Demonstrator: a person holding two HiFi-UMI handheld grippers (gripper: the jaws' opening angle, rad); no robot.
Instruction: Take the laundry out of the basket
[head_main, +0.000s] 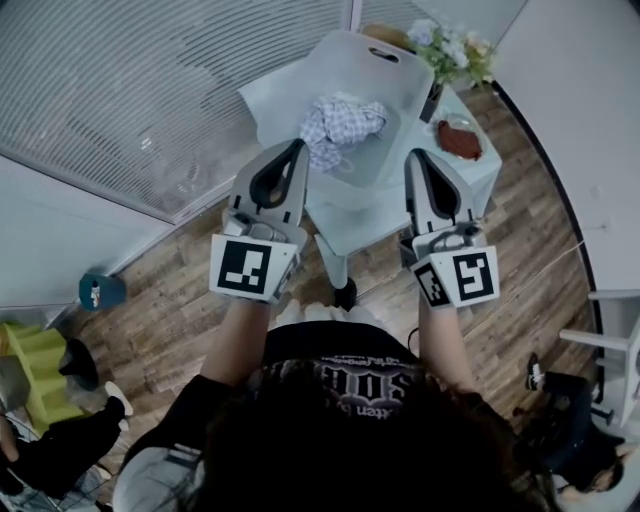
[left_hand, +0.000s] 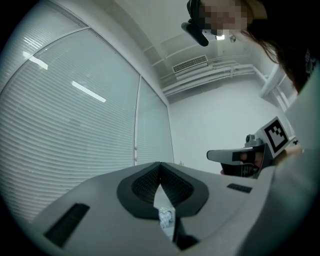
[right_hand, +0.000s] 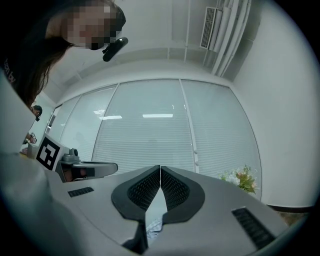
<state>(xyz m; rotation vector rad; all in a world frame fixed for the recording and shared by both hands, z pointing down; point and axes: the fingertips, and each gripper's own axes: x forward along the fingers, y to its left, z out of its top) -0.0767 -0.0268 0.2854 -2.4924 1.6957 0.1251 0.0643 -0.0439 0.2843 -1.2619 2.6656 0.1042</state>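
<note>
Left gripper (head_main: 296, 148), left of centre, and right gripper (head_main: 413, 157), right of centre, both have their jaws closed on nothing. The checked laundry (head_main: 340, 125) lies bunched in the white basket (head_main: 350, 55) at upper centre, between the gripper tips

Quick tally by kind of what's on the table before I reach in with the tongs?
Basket: 1
Checked cloth: 1
Flower bunch: 1
Red item: 1
Total: 4
</note>
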